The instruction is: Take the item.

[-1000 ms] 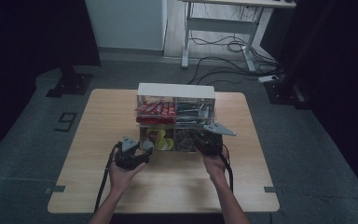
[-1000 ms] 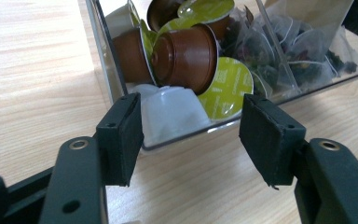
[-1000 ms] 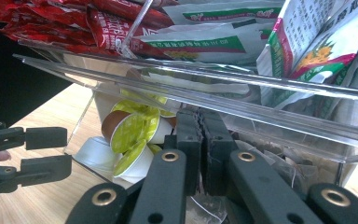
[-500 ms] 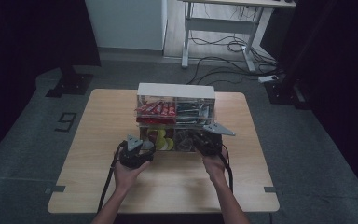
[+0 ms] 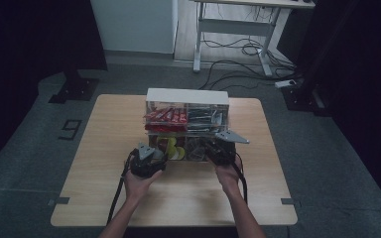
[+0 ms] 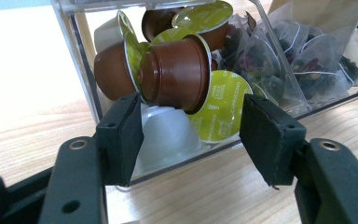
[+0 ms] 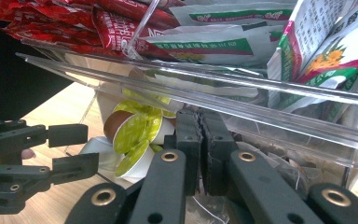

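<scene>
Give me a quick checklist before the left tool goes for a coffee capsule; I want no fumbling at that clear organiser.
1. Left tool open: ok, jaws stand wide apart.
2. Left tool lined up with the brown coffee capsules with green foil lids: ok, they sit between its jaws, farther in.
3. Capsule already gripped: not ok, the pads touch nothing.
4. Right tool state: shut, jaws pressed together; whether it pinches anything, cannot tell.
5. Right tool position: ok, at the lower compartment of the clear acrylic organiser box, beside the clear pyramid tea bags.
6. Organiser steady on the light wooden table: cannot tell.
</scene>
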Motion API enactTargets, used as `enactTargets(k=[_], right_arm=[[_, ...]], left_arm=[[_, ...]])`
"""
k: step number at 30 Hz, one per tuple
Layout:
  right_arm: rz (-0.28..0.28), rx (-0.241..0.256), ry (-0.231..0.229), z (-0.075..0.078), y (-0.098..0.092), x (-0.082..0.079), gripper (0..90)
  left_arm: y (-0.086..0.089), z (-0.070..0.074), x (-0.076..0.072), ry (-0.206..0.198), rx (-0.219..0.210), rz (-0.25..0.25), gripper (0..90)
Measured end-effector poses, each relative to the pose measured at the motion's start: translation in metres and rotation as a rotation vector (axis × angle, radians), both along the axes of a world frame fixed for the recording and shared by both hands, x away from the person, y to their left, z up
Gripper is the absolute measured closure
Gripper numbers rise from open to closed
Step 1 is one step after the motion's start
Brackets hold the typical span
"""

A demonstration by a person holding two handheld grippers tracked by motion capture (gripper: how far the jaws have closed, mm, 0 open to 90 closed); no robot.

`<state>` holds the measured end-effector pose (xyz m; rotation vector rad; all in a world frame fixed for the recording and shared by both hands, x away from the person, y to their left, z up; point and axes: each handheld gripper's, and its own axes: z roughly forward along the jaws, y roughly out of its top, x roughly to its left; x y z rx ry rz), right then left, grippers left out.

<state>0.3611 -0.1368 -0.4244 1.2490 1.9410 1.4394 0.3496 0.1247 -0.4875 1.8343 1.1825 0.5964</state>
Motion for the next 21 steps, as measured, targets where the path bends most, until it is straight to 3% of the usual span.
enactTargets(k=[21], right_arm=[[0.006, -0.001, 0.003, 0.0, 0.001, 0.001, 86.5]], left_arm=[[-0.013, -0.004, 0.01, -0.049, 0.044, 0.029, 39.1]])
